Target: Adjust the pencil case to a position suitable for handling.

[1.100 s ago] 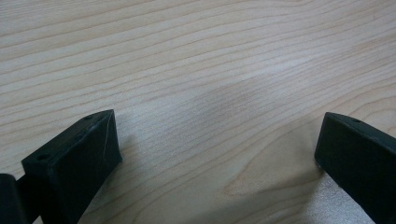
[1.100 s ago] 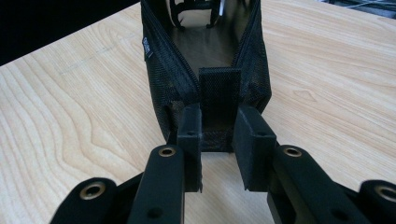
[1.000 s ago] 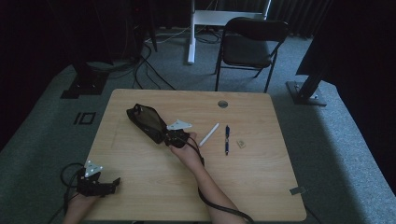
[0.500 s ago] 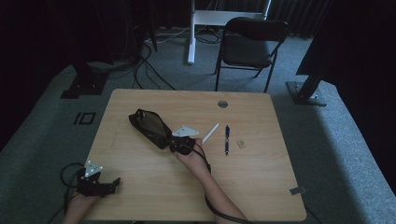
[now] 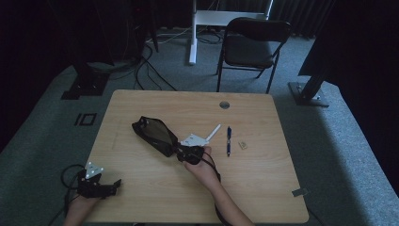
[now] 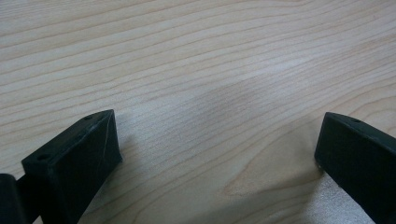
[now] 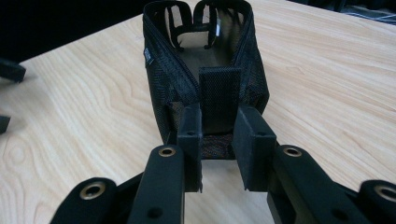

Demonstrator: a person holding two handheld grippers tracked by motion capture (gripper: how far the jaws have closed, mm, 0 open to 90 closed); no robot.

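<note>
A black mesh pouch lies slantwise on the wooden table, its top open and gaping in the right gripper view. My right gripper meets the pouch's near right end. In the right gripper view my right gripper is shut on the pouch's black end tab. My left gripper rests at the table's front left edge. In the left gripper view my left gripper is open, with bare wood between its jaws.
A white pen, a blue pen and a small tan block lie right of the pouch. A round grommet hole sits near the far edge. A black chair stands beyond the table.
My right gripper has moved right and toward the near edge, and the pouch has slid along with it. The left gripper has stayed put.
</note>
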